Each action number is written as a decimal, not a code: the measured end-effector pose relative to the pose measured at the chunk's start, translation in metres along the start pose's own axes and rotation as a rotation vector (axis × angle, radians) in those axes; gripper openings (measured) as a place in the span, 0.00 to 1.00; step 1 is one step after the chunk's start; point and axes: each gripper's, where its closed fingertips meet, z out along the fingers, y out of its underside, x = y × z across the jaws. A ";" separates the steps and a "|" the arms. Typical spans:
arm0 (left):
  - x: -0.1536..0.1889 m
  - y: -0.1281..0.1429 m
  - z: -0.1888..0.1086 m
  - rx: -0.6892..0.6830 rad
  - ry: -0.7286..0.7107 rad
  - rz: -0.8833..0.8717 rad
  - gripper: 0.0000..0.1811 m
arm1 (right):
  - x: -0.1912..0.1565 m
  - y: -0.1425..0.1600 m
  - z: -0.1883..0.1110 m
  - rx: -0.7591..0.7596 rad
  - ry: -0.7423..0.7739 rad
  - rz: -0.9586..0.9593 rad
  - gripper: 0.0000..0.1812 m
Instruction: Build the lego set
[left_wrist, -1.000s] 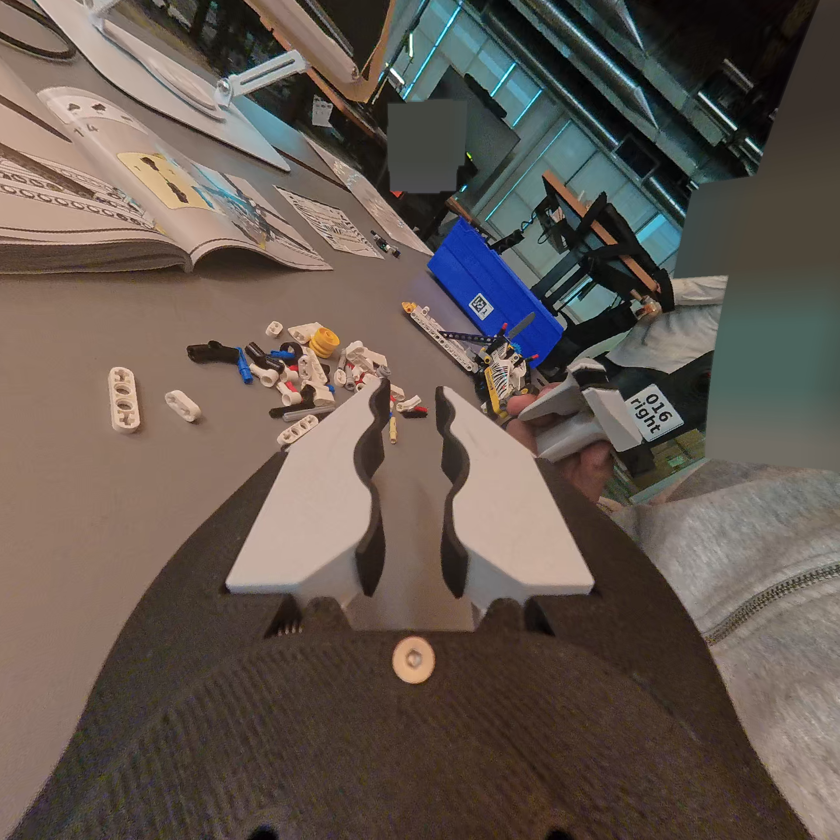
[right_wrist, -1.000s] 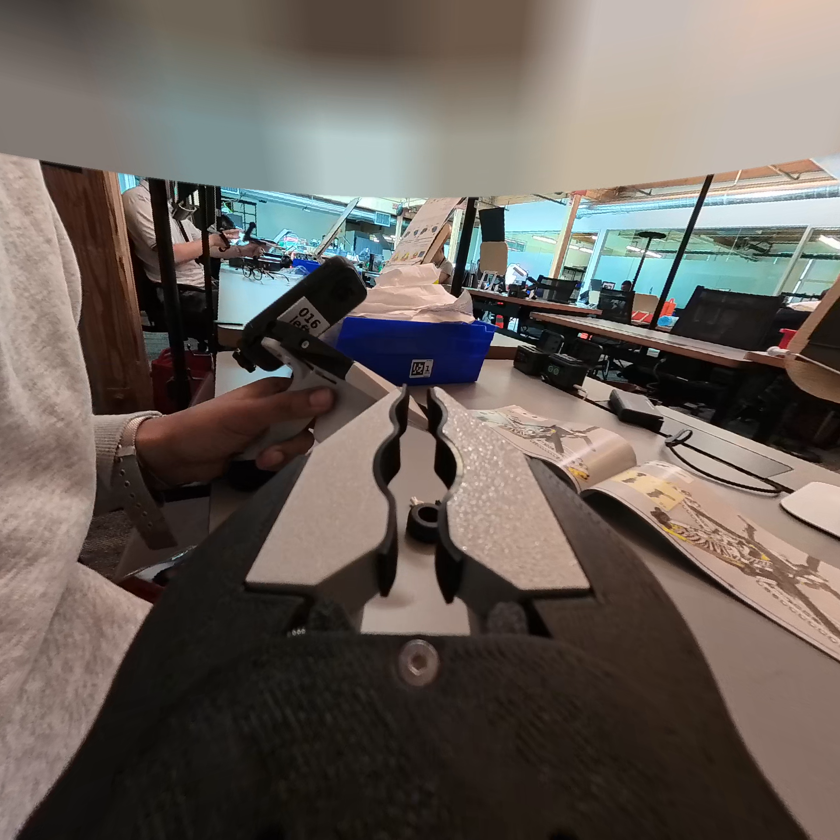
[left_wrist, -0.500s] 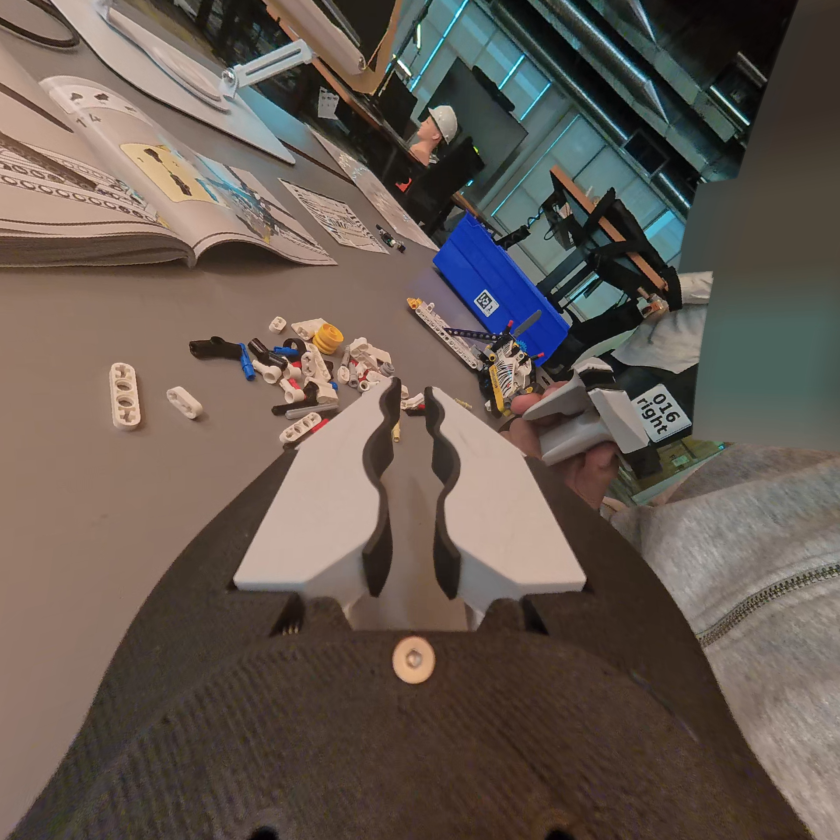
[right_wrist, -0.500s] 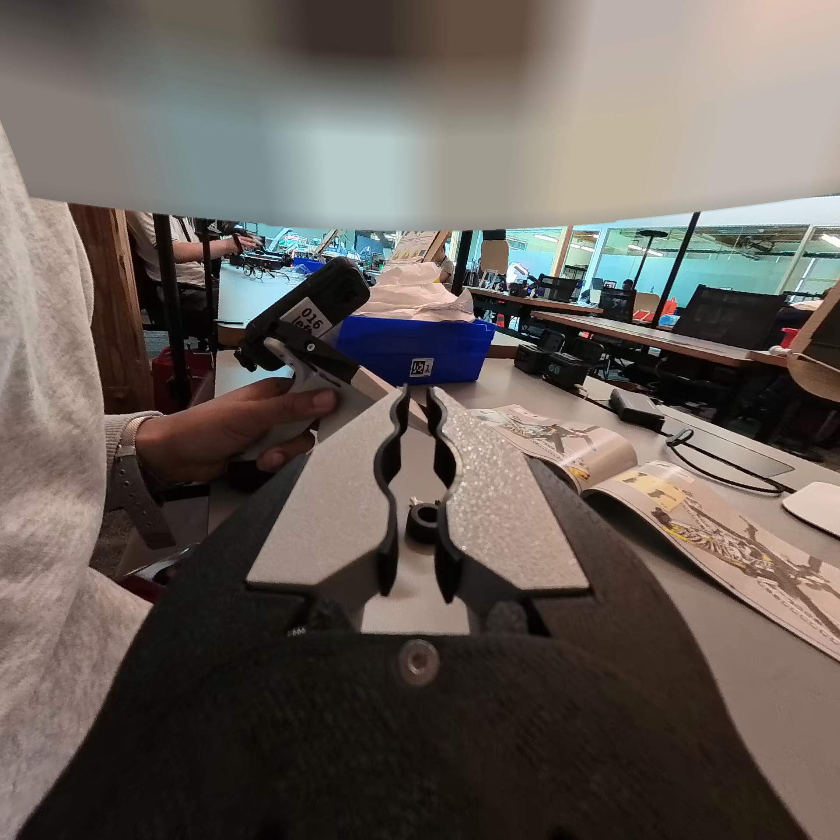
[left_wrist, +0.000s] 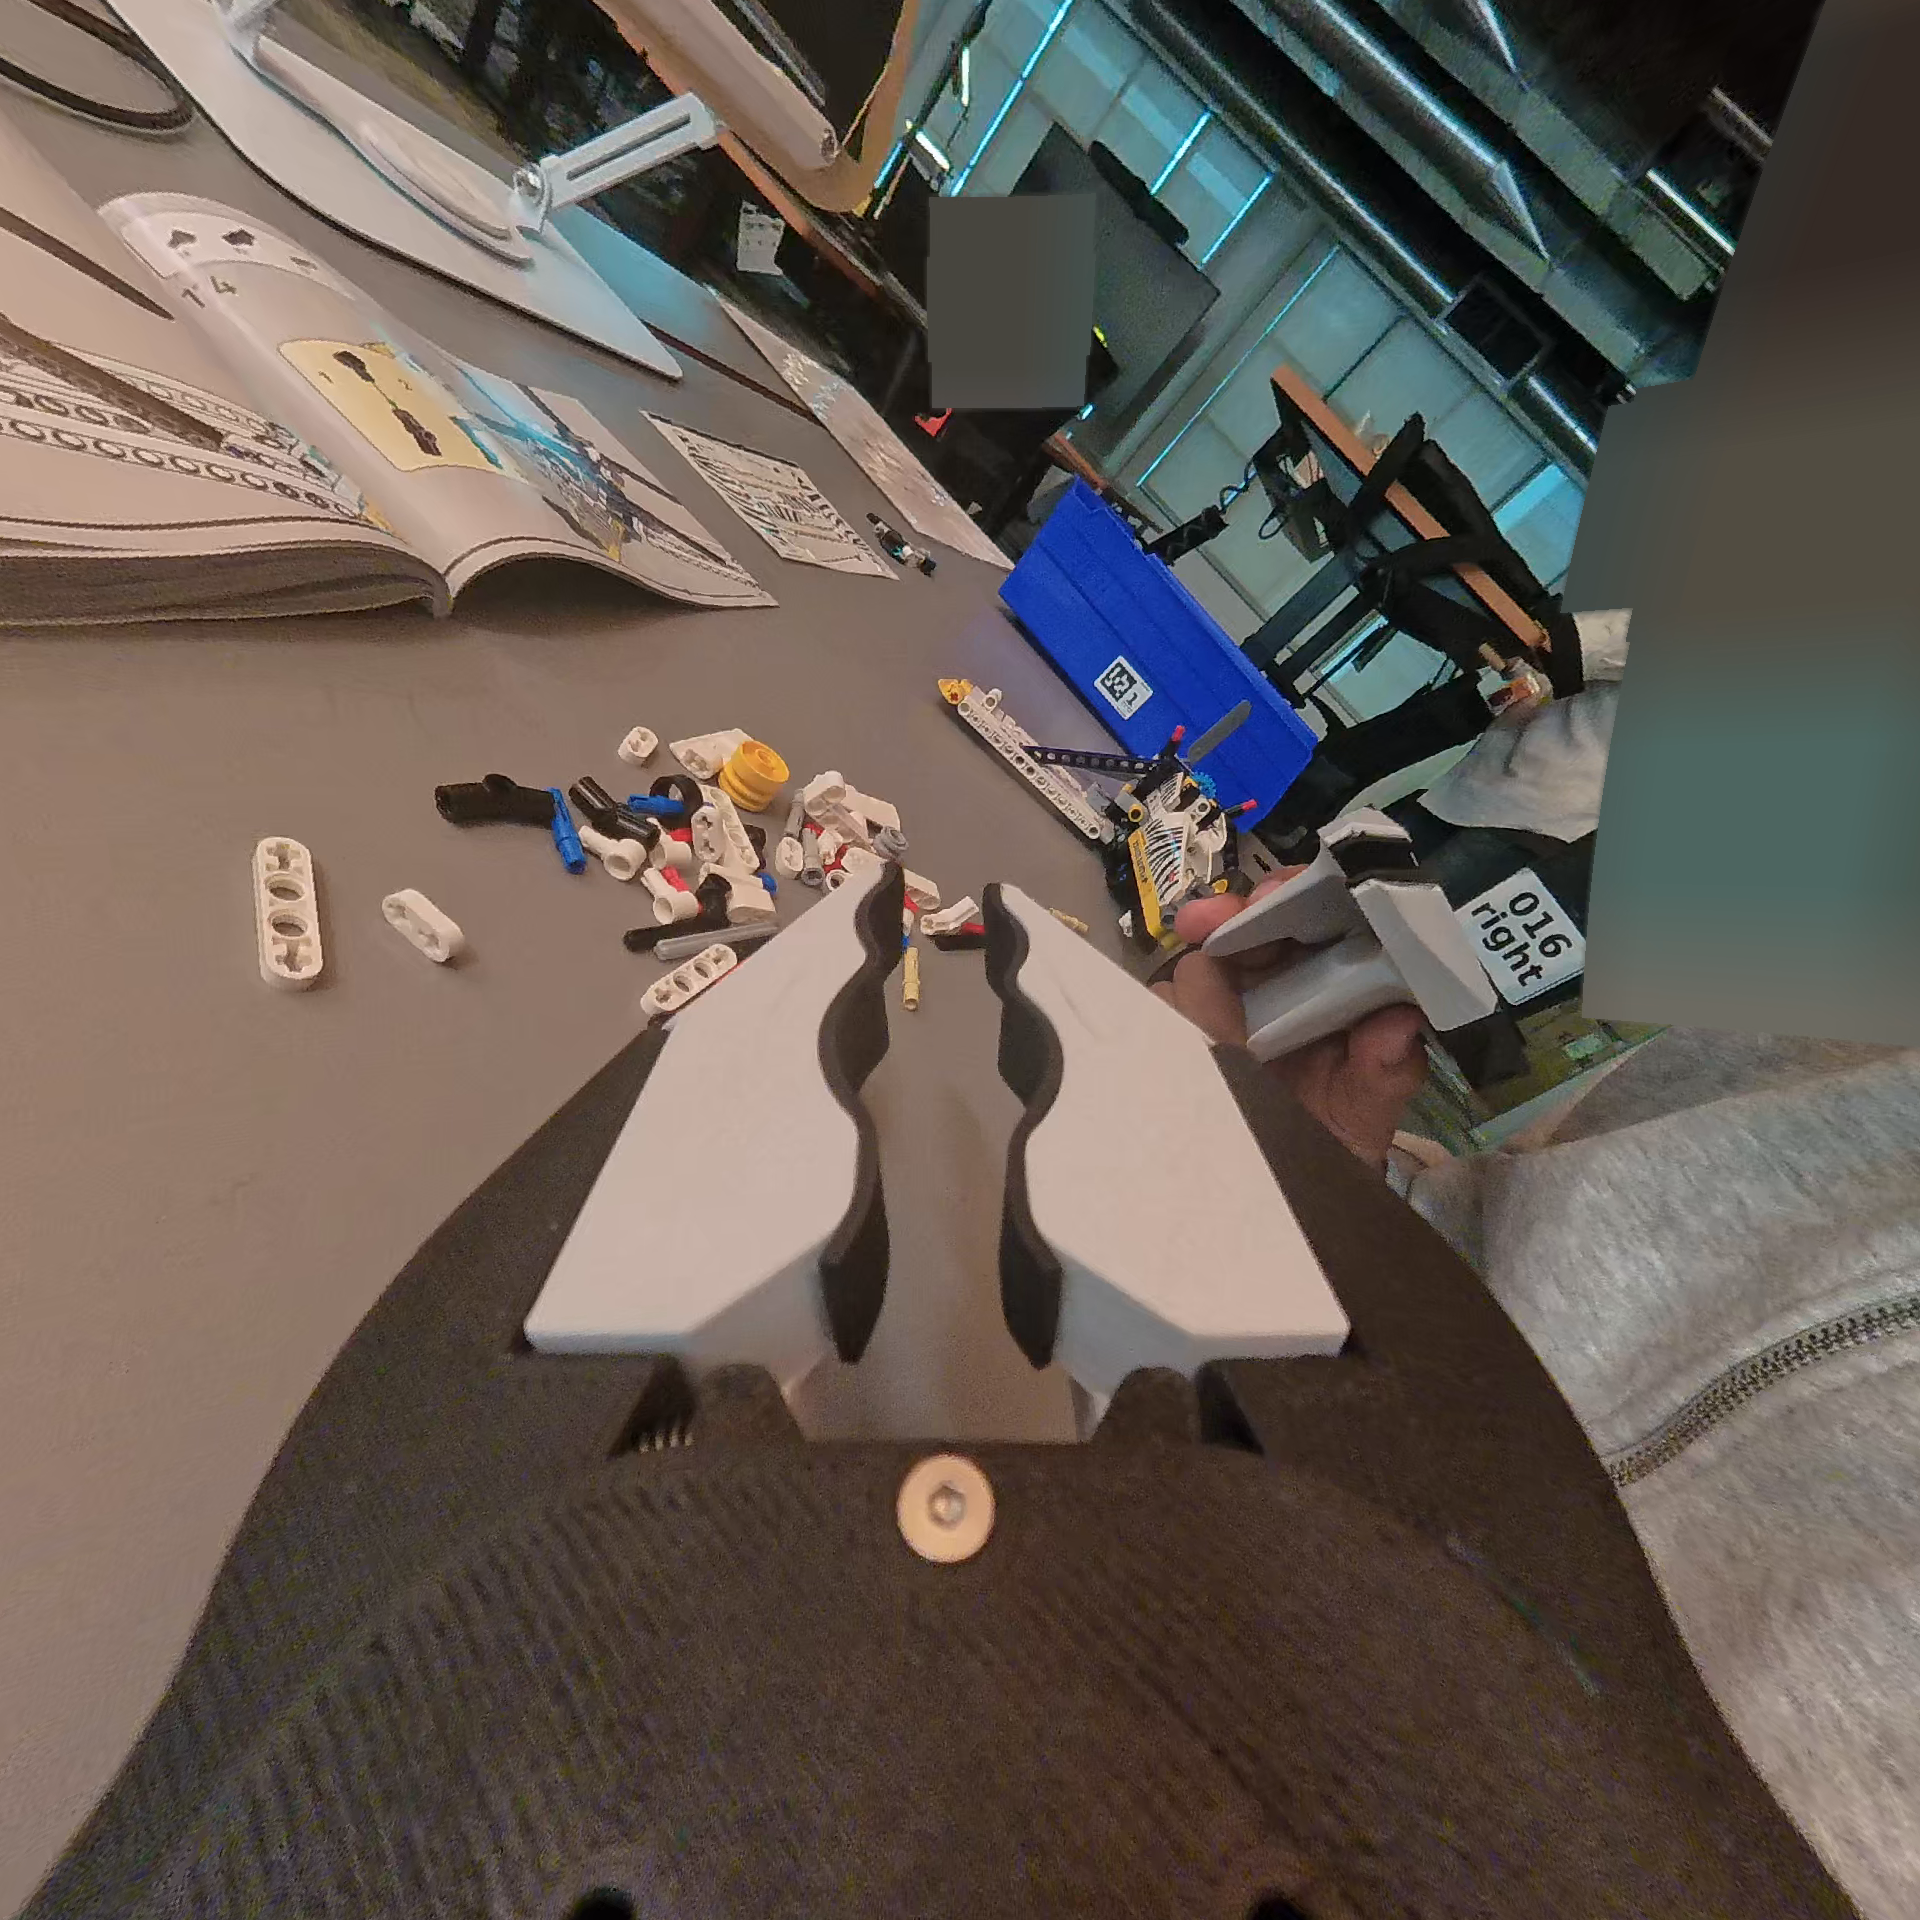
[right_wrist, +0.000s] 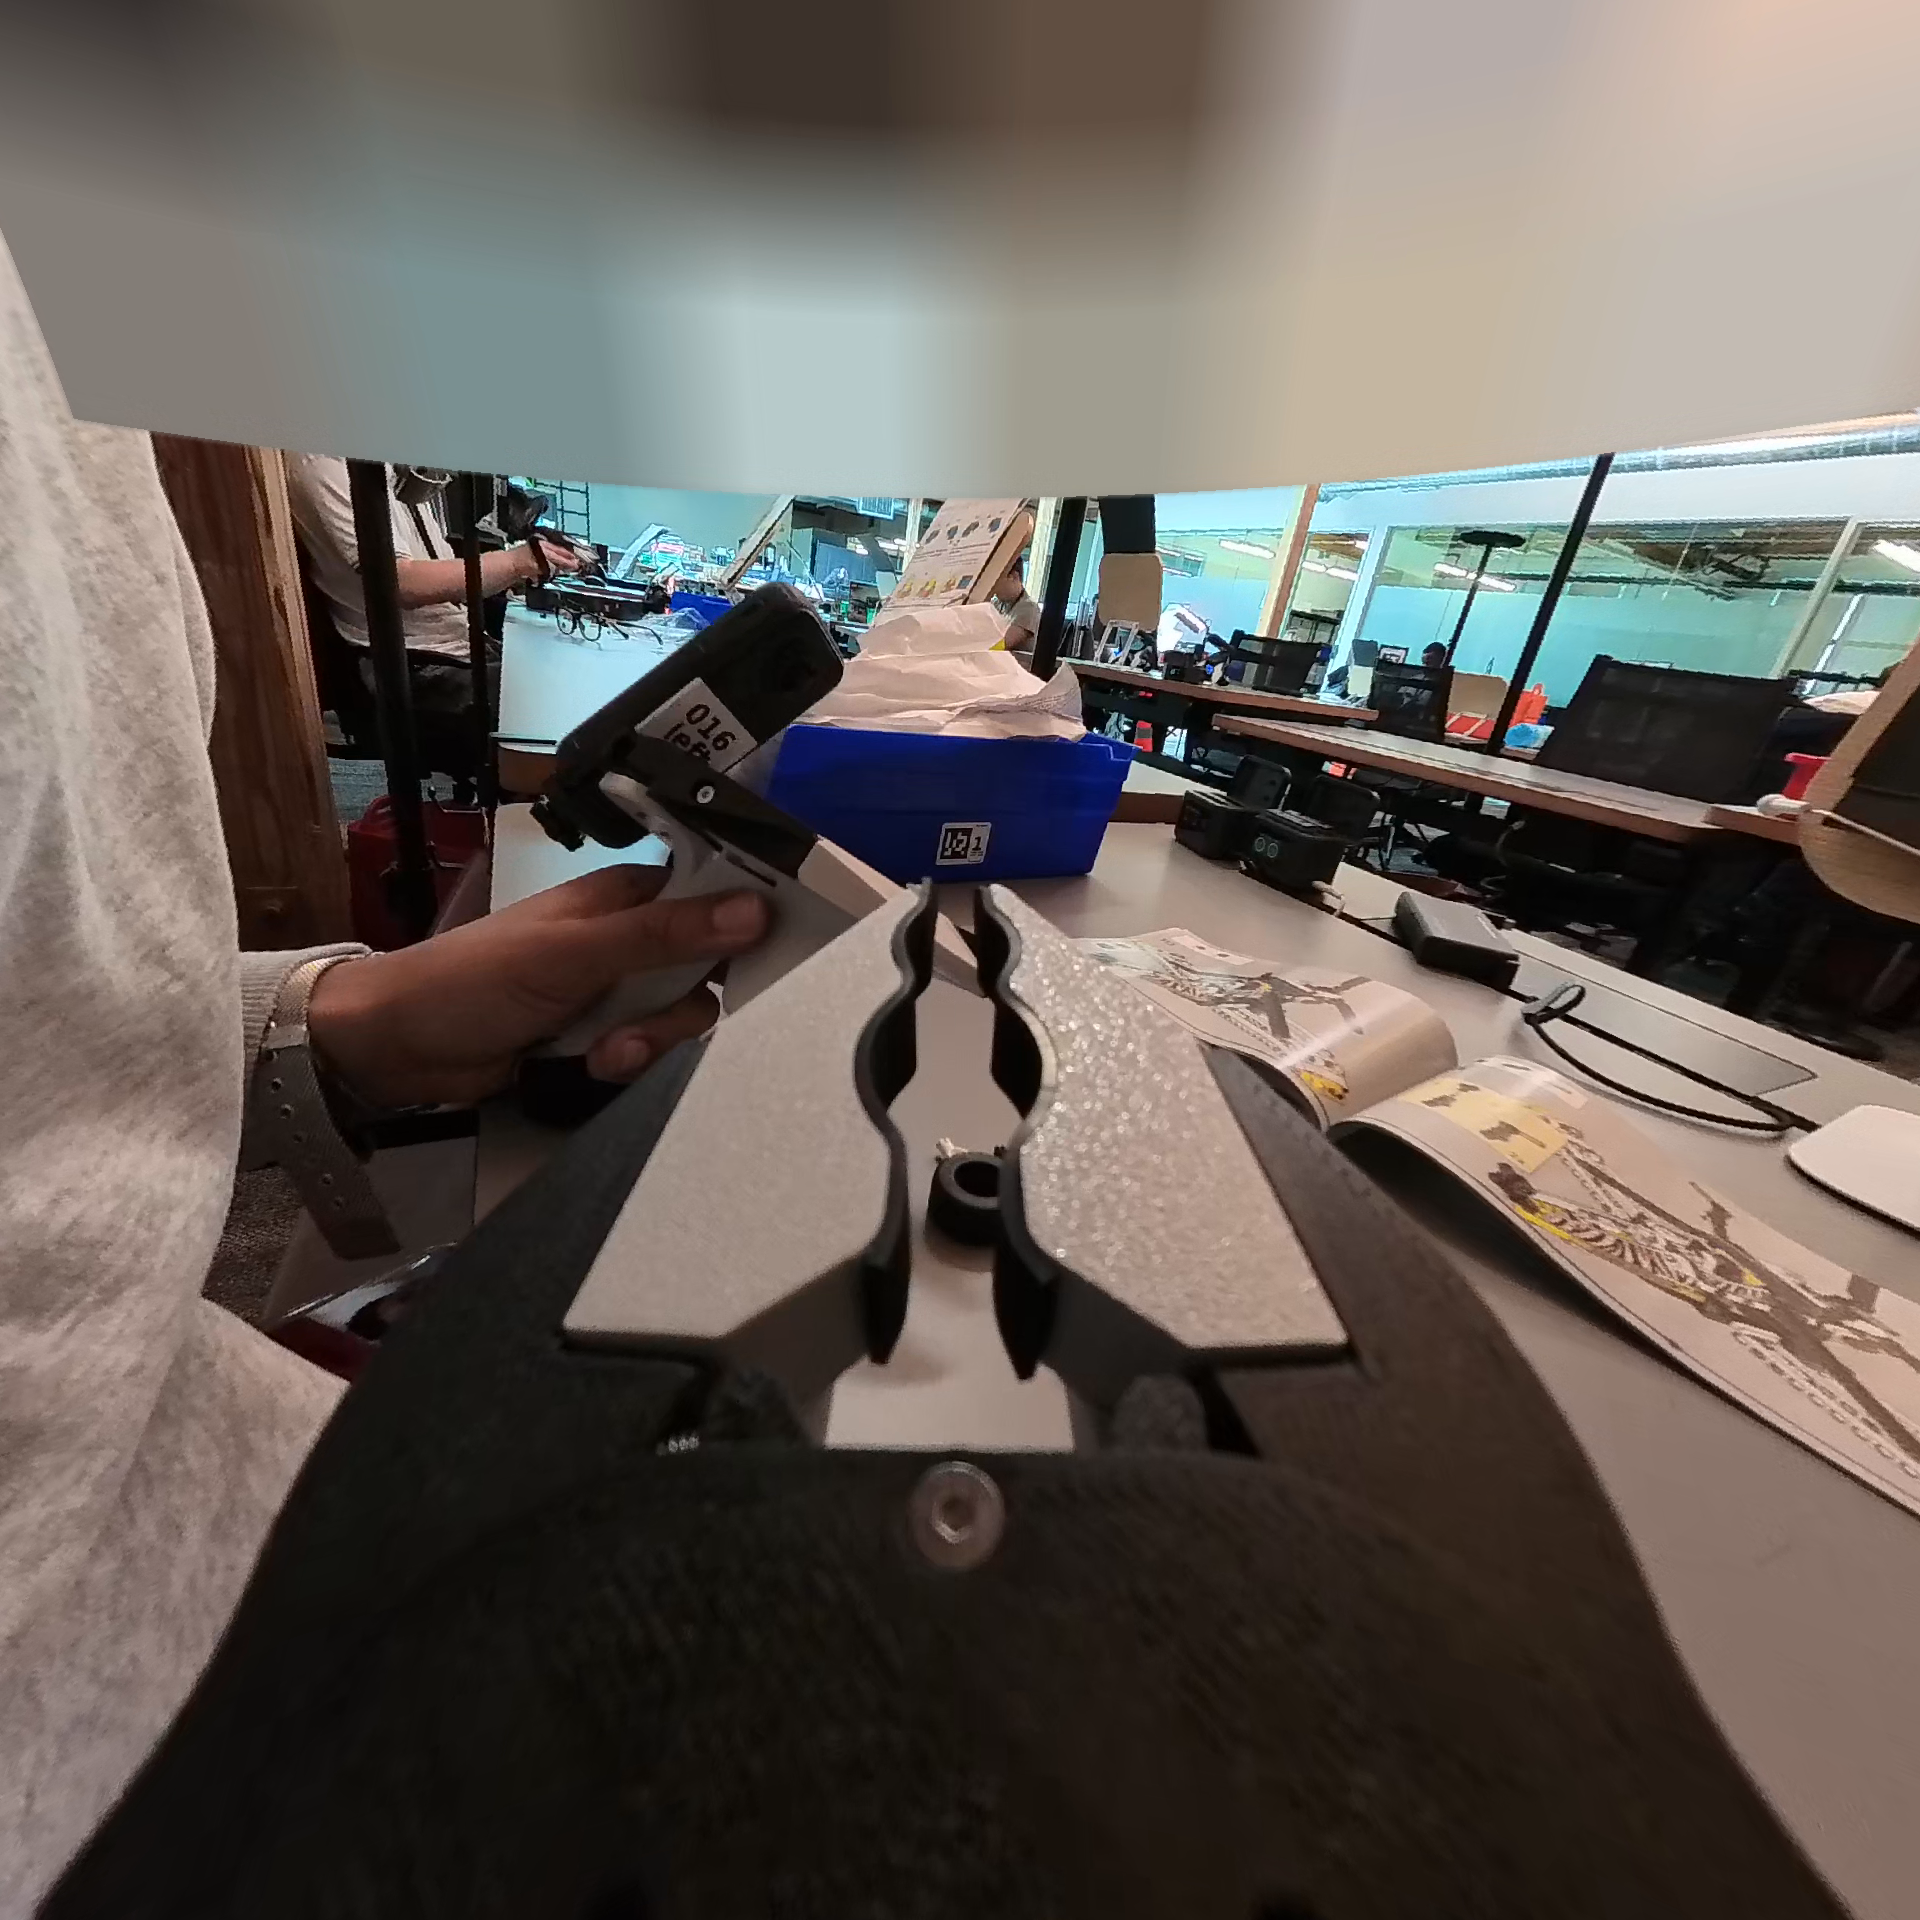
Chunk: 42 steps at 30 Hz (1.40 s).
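Note:
In the left wrist view, my left gripper (left_wrist: 940, 891) is open a little and empty, hovering low over the grey table (left_wrist: 208, 1143). Just beyond its tips lies a pile of loose lego pieces (left_wrist: 727, 831), white, black, blue, red and yellow. A partly built lego model (left_wrist: 1164, 842) with a long white beam stands to the right of the pile. In the right wrist view, my right gripper (right_wrist: 954, 896) is nearly shut, with a small black round lego piece (right_wrist: 966, 1195) sitting between its jaws against the right one.
An open instruction booklet (left_wrist: 312, 468) (right_wrist: 1558, 1174) lies behind the pile. A blue bin (left_wrist: 1143, 665) (right_wrist: 935, 800) stands past the model. Two white beams (left_wrist: 286, 909) lie apart at the left. The person's hand holds the right gripper's body (left_wrist: 1340, 956). Sheets, cables and a white stand sit farther back. Some 8 cm of space lies between my two pairs of fingers.
My left gripper's jaws narrowed slightly and it tilted a little over the pile. My right gripper kept the black piece and barely moved.

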 end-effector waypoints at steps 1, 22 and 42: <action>0.000 0.000 0.000 -0.003 -0.001 0.001 0.07 | 0.000 0.000 0.000 0.000 0.000 0.000 0.03; -0.001 0.000 0.000 0.000 0.003 -0.012 0.09 | -0.001 -0.001 0.000 0.000 -0.005 -0.003 0.03; -0.001 0.000 0.001 -0.003 0.002 -0.016 0.09 | -0.001 -0.001 0.000 0.008 -0.007 -0.004 0.03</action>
